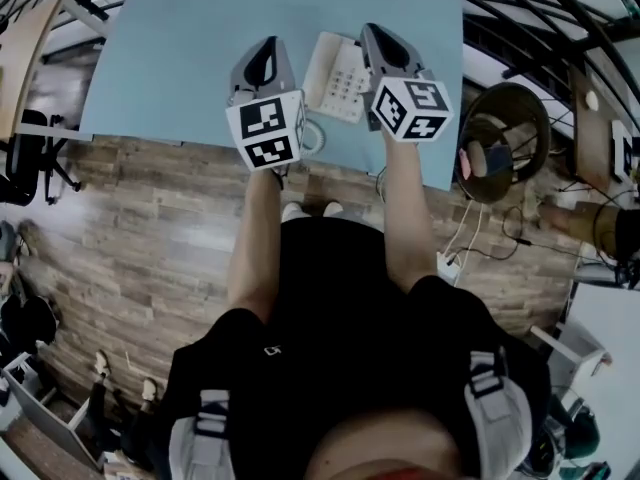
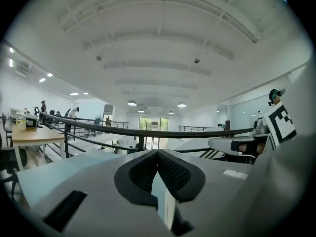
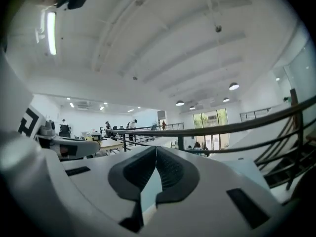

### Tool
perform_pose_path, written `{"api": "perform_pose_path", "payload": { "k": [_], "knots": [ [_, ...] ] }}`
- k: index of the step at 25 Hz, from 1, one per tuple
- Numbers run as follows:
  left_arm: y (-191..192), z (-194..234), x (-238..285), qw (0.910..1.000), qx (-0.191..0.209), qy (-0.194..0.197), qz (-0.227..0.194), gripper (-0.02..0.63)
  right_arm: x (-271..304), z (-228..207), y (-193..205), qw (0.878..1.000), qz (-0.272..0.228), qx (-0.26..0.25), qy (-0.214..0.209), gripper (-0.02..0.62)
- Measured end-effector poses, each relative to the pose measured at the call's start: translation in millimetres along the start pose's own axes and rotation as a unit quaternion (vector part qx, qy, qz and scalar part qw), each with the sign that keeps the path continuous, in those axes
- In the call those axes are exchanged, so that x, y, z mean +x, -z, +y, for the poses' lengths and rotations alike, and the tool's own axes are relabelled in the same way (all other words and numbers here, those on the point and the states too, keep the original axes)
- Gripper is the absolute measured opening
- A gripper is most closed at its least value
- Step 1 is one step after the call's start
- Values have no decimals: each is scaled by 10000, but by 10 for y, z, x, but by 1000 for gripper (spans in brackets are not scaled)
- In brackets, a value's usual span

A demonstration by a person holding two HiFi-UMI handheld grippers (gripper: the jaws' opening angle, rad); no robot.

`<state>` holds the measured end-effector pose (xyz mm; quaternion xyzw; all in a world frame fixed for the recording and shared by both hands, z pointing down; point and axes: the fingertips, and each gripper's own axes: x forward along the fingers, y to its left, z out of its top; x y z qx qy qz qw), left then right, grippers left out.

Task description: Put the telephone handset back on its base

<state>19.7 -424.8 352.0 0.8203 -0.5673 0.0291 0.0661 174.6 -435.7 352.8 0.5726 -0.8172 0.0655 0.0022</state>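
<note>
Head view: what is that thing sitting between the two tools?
A white telephone lies between the left tool and the right tool, on the light blue table. Only the head view shows it.

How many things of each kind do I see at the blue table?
Grippers: 2 (left gripper, right gripper)
Telephone: 1
Table: 1
Total: 4

One telephone (image 1: 338,78) on one blue table (image 1: 190,58). Two grippers: left gripper (image 1: 267,46), right gripper (image 1: 377,34). One round bin (image 1: 535,118), right.
</note>
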Motion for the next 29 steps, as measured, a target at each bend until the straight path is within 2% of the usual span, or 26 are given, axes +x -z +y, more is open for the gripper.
{"api": "perform_pose_path", "payload": {
  "k": [4, 8, 15, 29],
  "knots": [
    [-348, -175, 65, 9989, 258, 159, -356, -2, -173, -32, -453, 9955, -350, -851, 216, -3],
    [-431, -335, 100, 9980, 345, 299, -445, -2, -334, -106, -660, 9912, -586, -1127, 383, -3],
    [-399, -452, 144, 9977, 392, 371, -407, -2, -389, -183, -630, 9905, -541, -1192, 429, -3],
    [-272, -355, 174, 9984, 359, 321, -289, -2, -278, -142, -428, 9936, -375, -1032, 278, -3]
  ]
}}
